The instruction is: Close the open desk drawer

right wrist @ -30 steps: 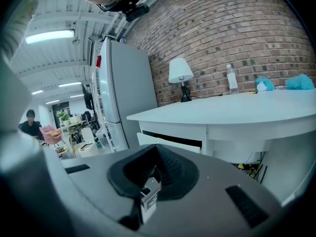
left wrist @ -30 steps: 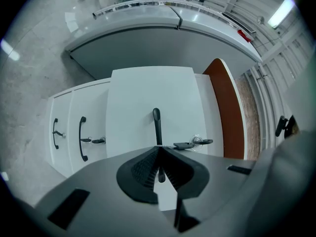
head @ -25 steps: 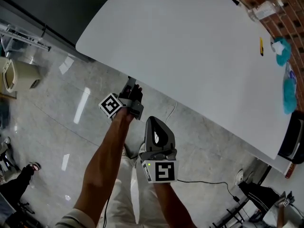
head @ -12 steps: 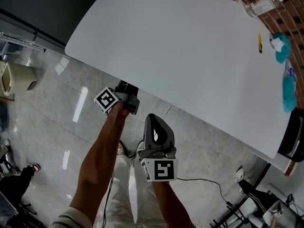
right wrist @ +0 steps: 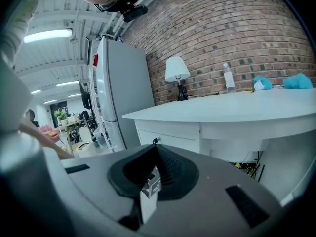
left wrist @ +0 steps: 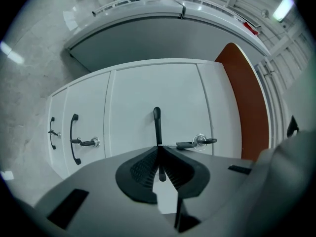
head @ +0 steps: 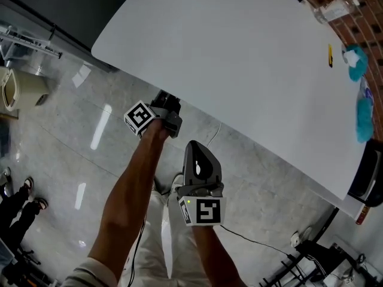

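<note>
Under the near edge of a white table [head: 239, 58], the left gripper [head: 168, 102] points level at a white drawer [left wrist: 148, 98] whose front lies flush with the fronts beside it. Its narrow jaws have just been opening, with the drawer's black handle [left wrist: 157, 125] in the slim gap between them and a key [left wrist: 190, 144] sticking out of a lock just beside. Back from the table edge, the right gripper [head: 194, 150] hangs with jaws together, holding nothing.
</note>
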Action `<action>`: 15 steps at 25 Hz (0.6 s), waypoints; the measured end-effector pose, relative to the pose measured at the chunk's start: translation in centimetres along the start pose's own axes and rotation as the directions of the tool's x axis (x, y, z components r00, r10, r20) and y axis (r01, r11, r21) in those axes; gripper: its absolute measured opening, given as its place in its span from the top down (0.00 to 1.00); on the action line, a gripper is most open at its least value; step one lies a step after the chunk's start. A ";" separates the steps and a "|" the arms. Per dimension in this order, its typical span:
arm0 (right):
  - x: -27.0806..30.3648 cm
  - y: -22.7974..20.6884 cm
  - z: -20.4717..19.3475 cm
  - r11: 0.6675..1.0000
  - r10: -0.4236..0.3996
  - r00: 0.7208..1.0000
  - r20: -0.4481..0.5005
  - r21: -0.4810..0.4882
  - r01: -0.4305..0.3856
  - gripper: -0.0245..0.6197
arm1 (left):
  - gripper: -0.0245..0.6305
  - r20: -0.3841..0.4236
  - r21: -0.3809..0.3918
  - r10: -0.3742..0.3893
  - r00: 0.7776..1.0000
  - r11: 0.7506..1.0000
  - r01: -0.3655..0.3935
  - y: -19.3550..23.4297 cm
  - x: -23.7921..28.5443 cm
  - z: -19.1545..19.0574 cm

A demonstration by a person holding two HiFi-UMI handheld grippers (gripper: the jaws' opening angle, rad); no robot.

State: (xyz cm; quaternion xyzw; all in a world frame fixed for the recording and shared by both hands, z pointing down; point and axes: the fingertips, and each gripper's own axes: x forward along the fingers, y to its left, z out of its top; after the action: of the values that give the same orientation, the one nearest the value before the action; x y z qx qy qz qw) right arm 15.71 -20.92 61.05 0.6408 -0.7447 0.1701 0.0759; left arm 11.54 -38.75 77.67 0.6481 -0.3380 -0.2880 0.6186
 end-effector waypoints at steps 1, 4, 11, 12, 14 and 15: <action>-0.2 0.2 0.0 1.000 0.001 1.000 0.000 -0.001 -0.001 0.95 | 0.92 0.002 -0.002 -0.002 1.000 1.000 0.002 0.0 -0.3 -0.1; -0.7 0.5 0.6 1.000 0.003 1.000 0.008 -0.009 -0.003 0.95 | 0.92 0.001 -0.016 -0.010 1.000 1.000 0.010 -0.1 -0.9 -0.3; -1.5 0.5 1.5 1.000 0.000 1.000 0.030 -0.015 0.000 0.95 | 0.92 -0.002 -0.011 0.002 1.000 1.000 -0.002 0.6 -3.6 -1.2; -1.7 0.5 1.4 1.000 0.000 1.000 0.029 -0.014 0.000 0.95 | 0.92 0.002 -0.017 -0.003 1.000 1.000 0.003 0.5 -4.0 -1.2; -1.9 0.8 1.2 1.000 0.002 1.000 0.028 -0.013 -0.002 0.95 | 0.95 0.008 -0.024 -0.038 0.999 0.999 0.038 -0.5 -4.5 -1.2; -2.0 0.9 1.1 1.000 0.003 1.000 0.028 -0.012 -0.003 0.95 | 0.95 0.011 -0.022 -0.055 0.998 0.998 0.055 -1.2 -4.7 -1.1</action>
State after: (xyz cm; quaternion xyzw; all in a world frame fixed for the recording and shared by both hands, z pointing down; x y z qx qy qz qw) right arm 15.25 -19.31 59.17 0.6416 -0.7476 0.1569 0.0692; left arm 9.67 -34.31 76.35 0.6489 -0.3201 -0.3120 0.6158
